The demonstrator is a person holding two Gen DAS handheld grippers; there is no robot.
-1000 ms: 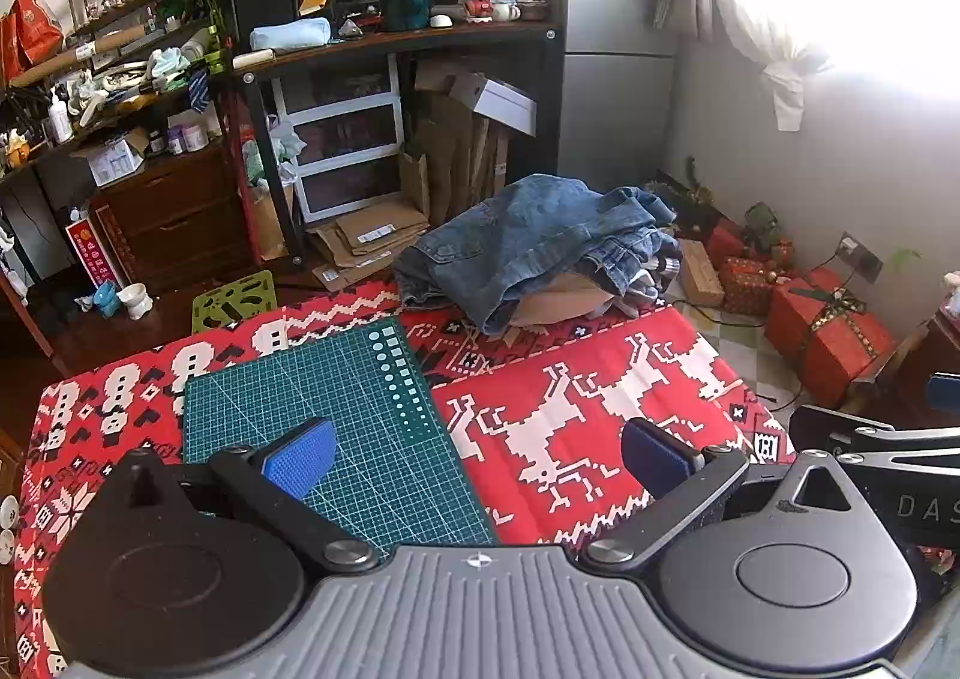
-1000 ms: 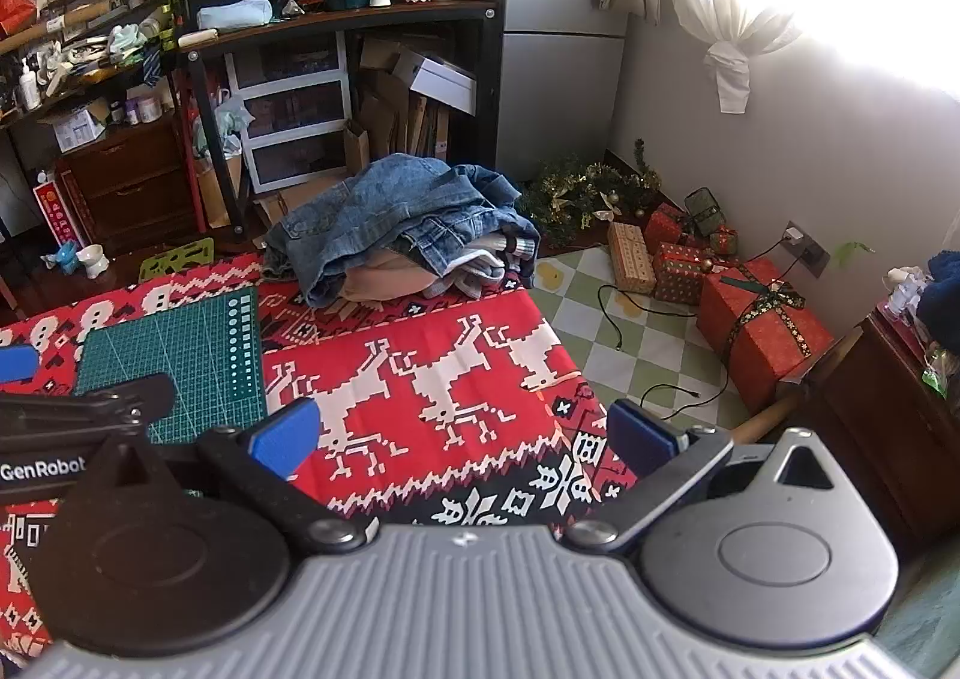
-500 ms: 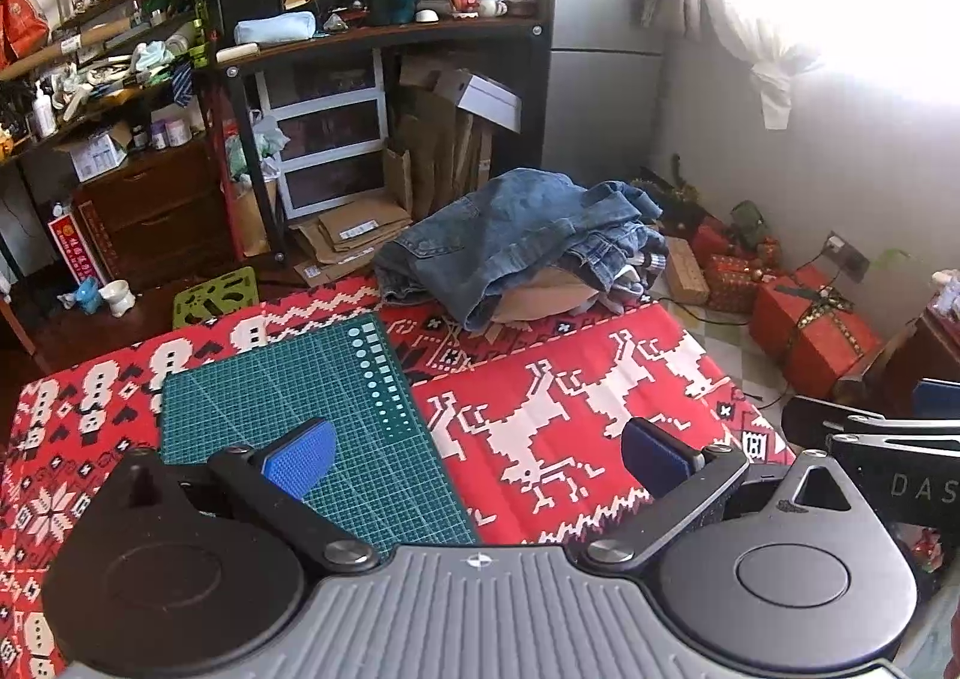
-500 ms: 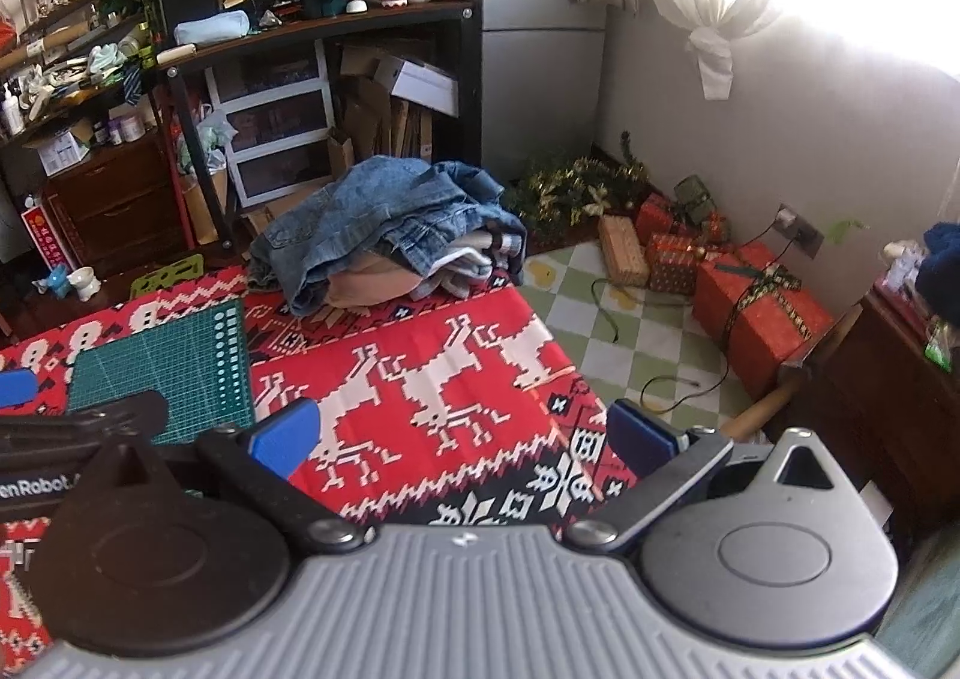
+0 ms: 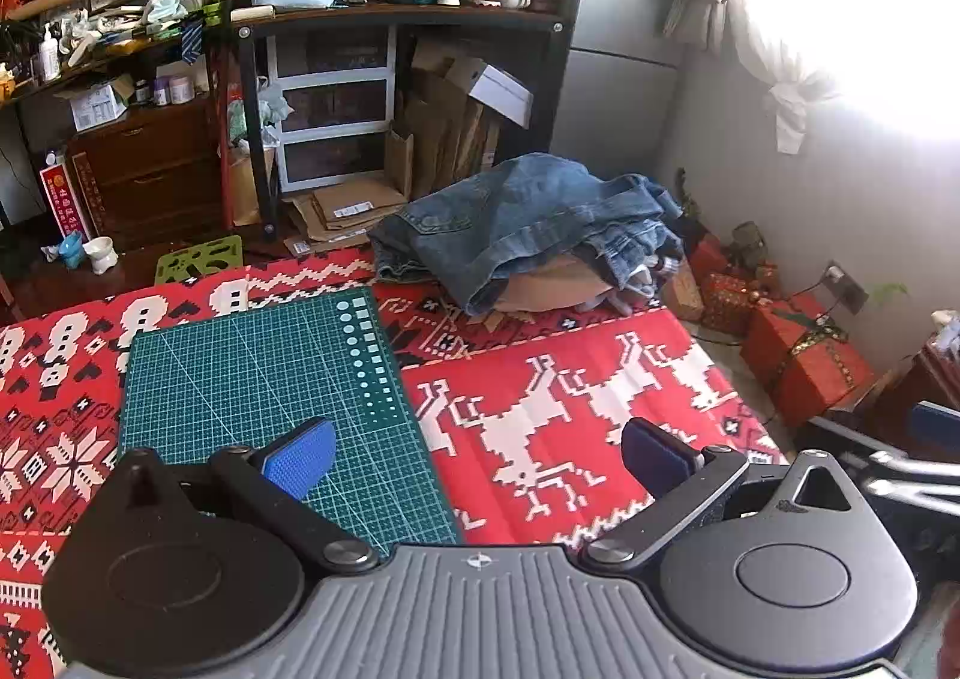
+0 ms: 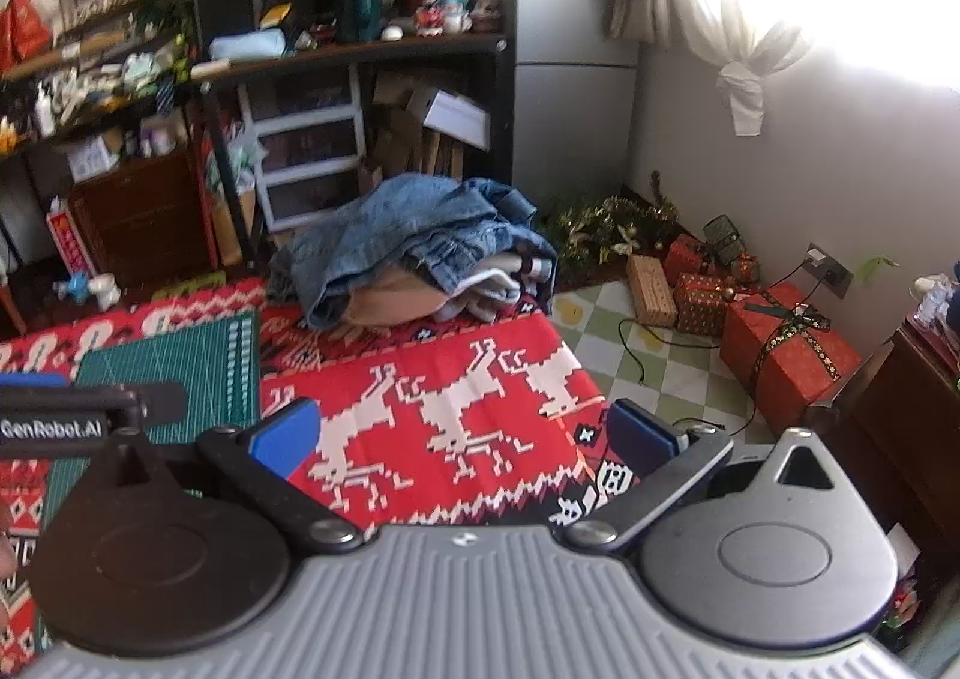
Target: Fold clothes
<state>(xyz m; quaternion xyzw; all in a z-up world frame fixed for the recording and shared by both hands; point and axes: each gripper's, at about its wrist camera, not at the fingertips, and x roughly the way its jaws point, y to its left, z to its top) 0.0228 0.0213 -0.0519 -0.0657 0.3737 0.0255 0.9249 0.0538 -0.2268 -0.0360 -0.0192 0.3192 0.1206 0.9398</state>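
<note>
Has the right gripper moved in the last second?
Yes. The right gripper has advanced toward the clothes pile, which sits larger and lower in its view.

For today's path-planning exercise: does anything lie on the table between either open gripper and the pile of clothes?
Nothing visible does. Only bare red tablecloth separates the left gripper and right gripper from the clothes pile; the green cutting mat lies flat.

clothes pile (image 5: 528,235) on tablecloth (image 5: 570,379) far edge | cutting mat (image 5: 264,373) left
</note>
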